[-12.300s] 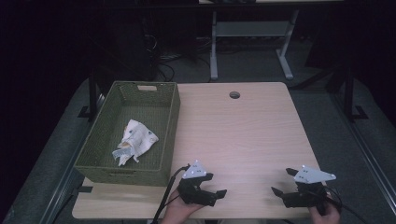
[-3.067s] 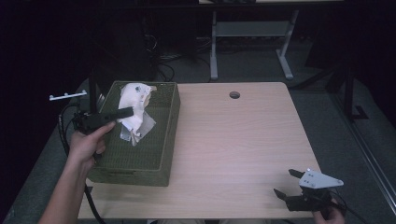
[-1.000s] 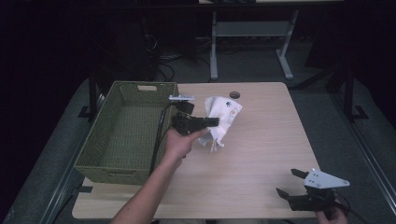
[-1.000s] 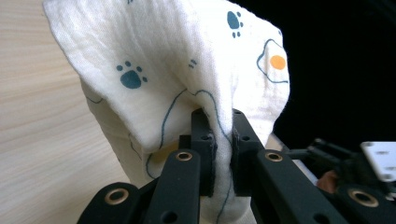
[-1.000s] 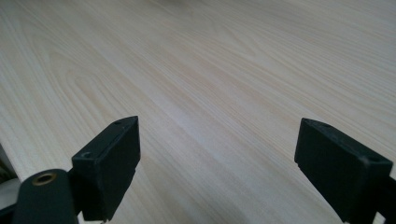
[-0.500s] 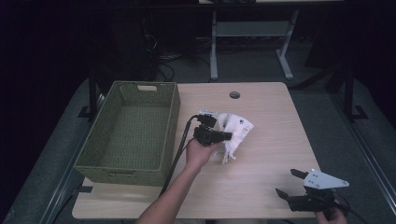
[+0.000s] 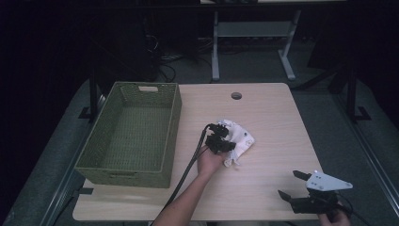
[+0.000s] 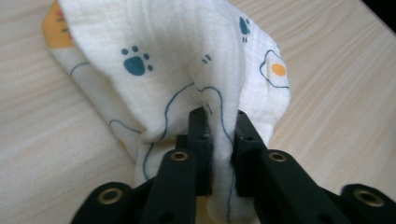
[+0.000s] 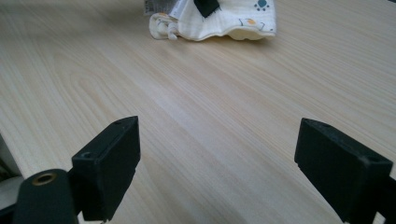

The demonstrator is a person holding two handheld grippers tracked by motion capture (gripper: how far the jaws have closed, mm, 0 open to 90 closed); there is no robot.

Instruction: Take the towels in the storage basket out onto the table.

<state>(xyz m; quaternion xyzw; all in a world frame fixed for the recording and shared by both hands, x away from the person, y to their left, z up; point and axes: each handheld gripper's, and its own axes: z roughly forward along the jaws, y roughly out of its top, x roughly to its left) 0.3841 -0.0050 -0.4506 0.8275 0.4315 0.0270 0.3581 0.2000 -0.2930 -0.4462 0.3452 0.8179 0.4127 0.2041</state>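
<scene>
left hand-held gripper (image 8: 218, 140) clenched on cloth (image 7: 237, 139) fold mid-counter; soft, light, limp: pinch bunched fold. right hand-held gripper (image 9: 233, 172) released.

You have bare table (image 7: 277, 117) to the right of and beyond the crumpled cloth (image 7: 237, 139), which sits mid-table. The green basket (image 7: 134, 136) walls off the left side. Near right, open wood lies ahead of your right gripper (image 7: 294, 186).
</scene>
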